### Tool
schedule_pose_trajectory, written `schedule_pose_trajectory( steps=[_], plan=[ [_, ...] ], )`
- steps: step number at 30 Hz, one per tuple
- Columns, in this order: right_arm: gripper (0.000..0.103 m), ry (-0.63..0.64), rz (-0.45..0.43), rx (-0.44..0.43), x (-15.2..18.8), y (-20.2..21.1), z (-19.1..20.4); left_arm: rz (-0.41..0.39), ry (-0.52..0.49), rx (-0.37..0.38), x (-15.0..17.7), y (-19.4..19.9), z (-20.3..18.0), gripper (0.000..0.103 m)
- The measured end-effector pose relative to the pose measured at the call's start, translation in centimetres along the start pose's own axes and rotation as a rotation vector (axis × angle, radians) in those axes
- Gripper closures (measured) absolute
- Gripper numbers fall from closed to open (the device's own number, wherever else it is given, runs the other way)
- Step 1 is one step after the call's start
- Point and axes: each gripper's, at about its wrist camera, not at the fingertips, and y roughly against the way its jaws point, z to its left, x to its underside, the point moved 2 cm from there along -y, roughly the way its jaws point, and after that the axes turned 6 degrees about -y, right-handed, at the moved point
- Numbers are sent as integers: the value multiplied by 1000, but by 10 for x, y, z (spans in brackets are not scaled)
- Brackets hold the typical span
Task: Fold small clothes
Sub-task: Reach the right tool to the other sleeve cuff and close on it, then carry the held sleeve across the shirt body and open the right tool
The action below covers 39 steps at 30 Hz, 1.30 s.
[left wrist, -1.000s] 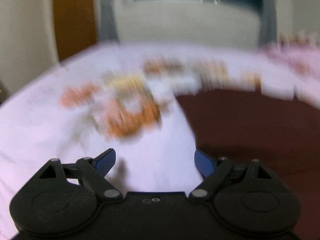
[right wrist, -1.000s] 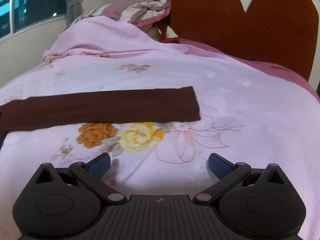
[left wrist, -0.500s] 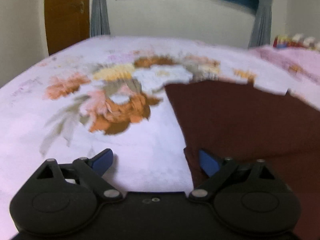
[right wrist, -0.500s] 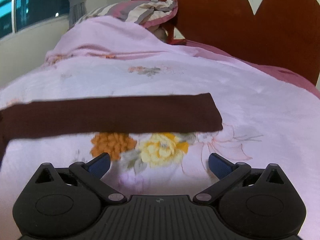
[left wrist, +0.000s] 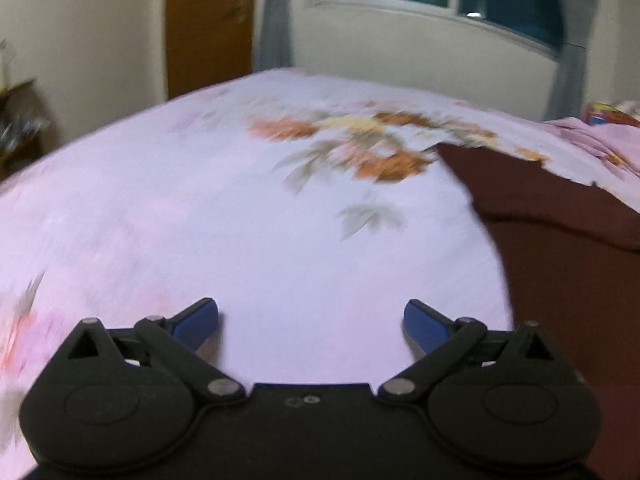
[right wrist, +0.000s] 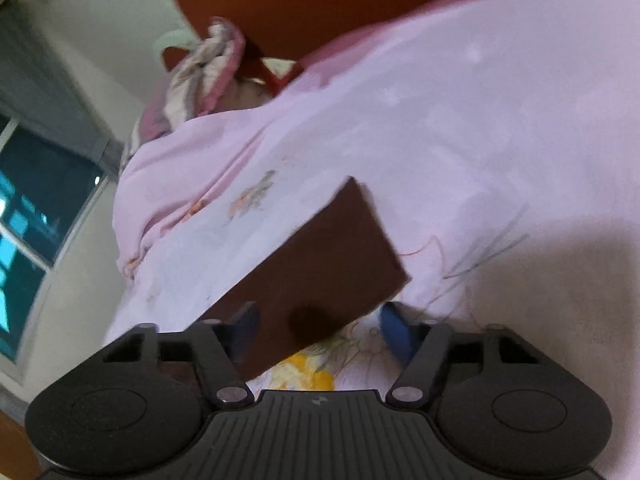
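Dark brown cloth (right wrist: 320,256) lies between the just-closing right gripper (right wrist: 320,332); left gripper (left wrist: 311,322) has just spread wide, empty.

Matt dark-brown cloth garment (right wrist: 320,256) lies on a smooth, soft pink floral bedspread (left wrist: 240,240); headboard (right wrist: 288,4) looks wooden.

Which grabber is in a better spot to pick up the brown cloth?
Probably the right gripper: its jaws have just been closing, and the brown cloth lies between them. The left gripper is open over bare bedspread, beside the cloth.
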Motion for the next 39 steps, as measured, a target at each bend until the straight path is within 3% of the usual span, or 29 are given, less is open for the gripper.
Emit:
schedule_pose_trajectory(
  steps=[3, 7, 8, 11, 12, 16, 21, 27, 34, 39],
  plan=[
    [39, -100, 1, -34, -11, 1, -10, -3, 64, 9, 4, 1, 11, 3],
    [39, -135, -10, -58, -21, -11, -13, 18, 39, -9, 4, -4, 6, 1],
    [47, -138, -9, -60, -24, -16, -13, 21, 24, -16, 3, -6, 4, 1],
    [88, -106, 29, -32, -27, -29, -6, 27, 6, -19, 3, -7, 2, 0],
    [95, -90, 33, -6, -28, -34, -4, 29, 3, -15, 3, -7, 2, 1],
    [96, 26, 28, 54, -30, -39, 8, -8, -34, -96, -6, -3, 15, 2],
    [96, 88, 35, 127, -28, -44, 26, 38, -100, -107, -22, -24, 30, 2],
    [96, 231, 17, 132, -7, -53, 69, 34, -126, -125, -36, -32, 49, 2],
    [98, 341, 44, 54, 36, -82, 156, 59, -85, -177, -28, -32, 104, 1],
    [98, 457, 96, -58, 99, -99, 244, 87, -26, -224, -21, -29, 166, 0]
  ],
)
